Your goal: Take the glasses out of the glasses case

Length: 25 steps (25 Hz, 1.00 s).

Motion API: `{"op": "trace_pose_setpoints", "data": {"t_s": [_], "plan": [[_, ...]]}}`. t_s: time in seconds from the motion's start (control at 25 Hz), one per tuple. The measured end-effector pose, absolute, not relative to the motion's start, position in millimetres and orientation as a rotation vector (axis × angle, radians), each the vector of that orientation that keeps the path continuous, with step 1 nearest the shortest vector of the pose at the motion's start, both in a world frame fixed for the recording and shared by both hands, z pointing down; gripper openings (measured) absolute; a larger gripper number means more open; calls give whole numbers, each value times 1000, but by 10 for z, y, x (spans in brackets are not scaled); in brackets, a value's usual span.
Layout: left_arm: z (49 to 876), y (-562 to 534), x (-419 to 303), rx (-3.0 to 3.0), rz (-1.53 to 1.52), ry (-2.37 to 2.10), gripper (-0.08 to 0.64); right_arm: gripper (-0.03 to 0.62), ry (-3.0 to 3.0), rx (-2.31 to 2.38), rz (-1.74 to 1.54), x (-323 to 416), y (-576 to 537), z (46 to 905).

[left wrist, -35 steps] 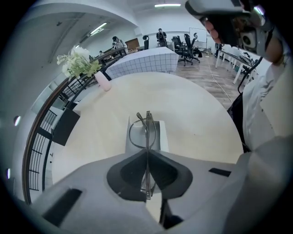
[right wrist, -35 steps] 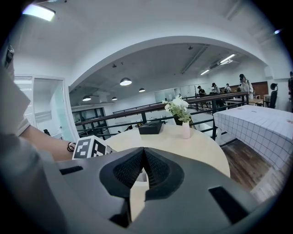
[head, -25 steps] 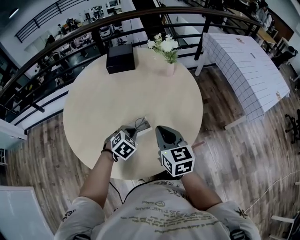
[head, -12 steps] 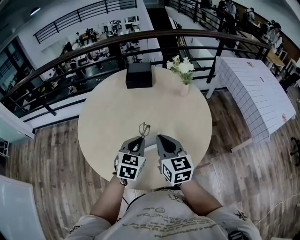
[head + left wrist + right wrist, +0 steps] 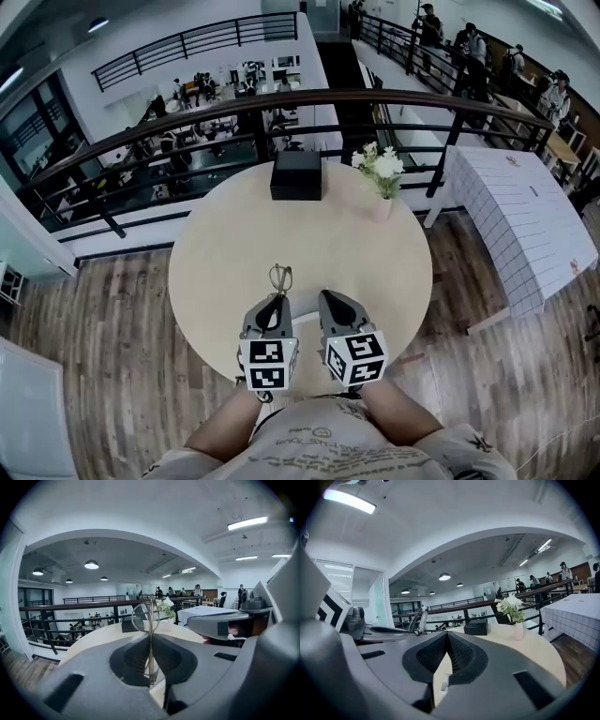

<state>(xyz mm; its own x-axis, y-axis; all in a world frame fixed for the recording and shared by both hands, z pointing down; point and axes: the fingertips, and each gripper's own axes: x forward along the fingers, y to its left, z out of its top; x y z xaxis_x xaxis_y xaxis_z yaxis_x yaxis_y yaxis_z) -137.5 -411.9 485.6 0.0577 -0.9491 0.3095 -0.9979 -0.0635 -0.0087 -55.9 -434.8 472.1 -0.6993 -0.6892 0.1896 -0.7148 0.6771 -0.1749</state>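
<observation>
Thin wire-framed glasses stick out ahead of my left gripper, which is shut on one of their thin arms. In the left gripper view the glasses stand upright from the closed jaws, one round lens showing. My right gripper hovers beside the left one over the near part of the round table. Its jaws meet at the tips with nothing seen between them. From the right gripper view the glasses show at the left. No glasses case is visible in any view.
A black box sits at the table's far edge, with a small vase of white flowers to its right. A dark railing curves behind the table. A white grid-patterned table stands at the right on the wooden floor.
Both grippers have drawn back toward the table's near edge and stand side by side. The glasses now rise clear in the left gripper. The pale case seen earlier is out of sight.
</observation>
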Motion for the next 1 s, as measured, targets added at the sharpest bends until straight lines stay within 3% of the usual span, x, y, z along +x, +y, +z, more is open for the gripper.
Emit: {"op": "trace_pose_setpoints", "data": {"t_s": [1.0], "plan": [[5017,-4177,-1293,2086,339,-1917,25,14,-2774,1124,391,-562,-4354,4783]]}}
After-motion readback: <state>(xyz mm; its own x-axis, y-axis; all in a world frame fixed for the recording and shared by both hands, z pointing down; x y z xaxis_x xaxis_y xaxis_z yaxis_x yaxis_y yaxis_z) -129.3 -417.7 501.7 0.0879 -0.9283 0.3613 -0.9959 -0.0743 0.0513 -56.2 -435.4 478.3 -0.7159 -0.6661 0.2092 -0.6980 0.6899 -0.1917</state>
